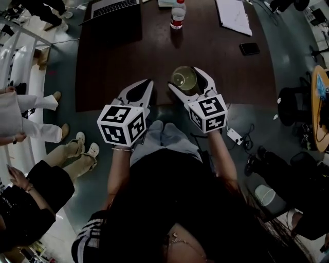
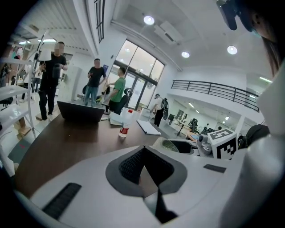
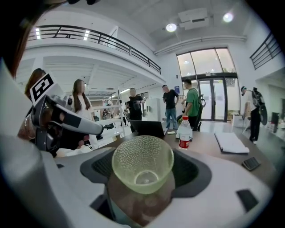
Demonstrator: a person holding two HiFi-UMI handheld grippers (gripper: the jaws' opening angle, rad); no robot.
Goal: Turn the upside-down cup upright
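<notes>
Head view: laptop [image 1: 115, 10] and white papers [image 1: 234, 15] are cut by the top edge. Cup [image 1: 184, 79] walls are hidden between the right gripper [image 1: 187, 77] jaws, only the mouth shows. Left gripper view: the cup sits mostly behind the left gripper [image 2: 143, 151] body, just the rim [image 2: 178, 146] is visible. Bottle [image 3: 184, 132] label print is too small to read. Both hands are hidden behind the marker cubes [image 1: 122, 125].

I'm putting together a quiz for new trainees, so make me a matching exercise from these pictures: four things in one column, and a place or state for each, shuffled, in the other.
Things:
1. cup
2. left tongs
3. bottle
4. phone

Places or states:
A. shut, nothing between them
B. lying flat on the right part of the table
C. gripped in the right tongs
D. standing upright at the table's far side

Pairs: 1-C, 2-A, 3-D, 4-B
</notes>
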